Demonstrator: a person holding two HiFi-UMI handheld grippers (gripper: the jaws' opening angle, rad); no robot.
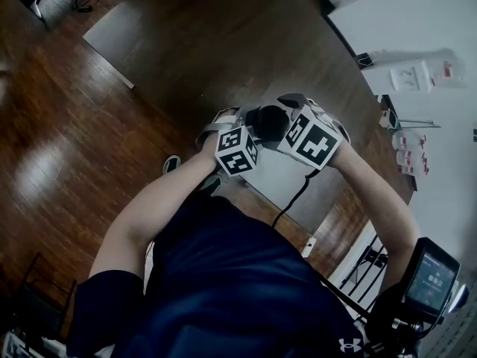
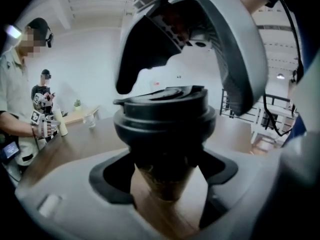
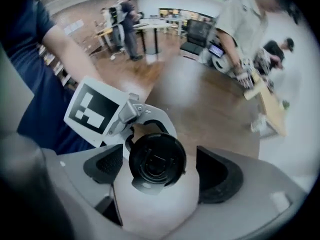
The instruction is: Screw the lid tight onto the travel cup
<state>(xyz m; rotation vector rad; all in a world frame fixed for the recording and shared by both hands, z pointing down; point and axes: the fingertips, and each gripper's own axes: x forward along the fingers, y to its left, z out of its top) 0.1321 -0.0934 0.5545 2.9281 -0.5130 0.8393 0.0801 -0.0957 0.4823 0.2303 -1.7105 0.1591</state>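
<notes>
1. Left tool [image 2: 167,184] — jaws closed on the travel cup [image 2: 162,180], gripping its cork-coloured body just below the lid [image 2: 165,111]; the cup stands upright in the left gripper view.
2. Right tool [image 3: 160,171] — jaws spread wide, with the pads clear of the lid at 3 and 9 o'clock; it holds nothing.
3. The lid is black and sits on the cup's mouth; cannot tell how tight.
4. Head view: both tools meet over the dark desk [image 1: 223,51], with the left tool at 7 o'clock of the lid and the right at 3 o'clock.
</notes>
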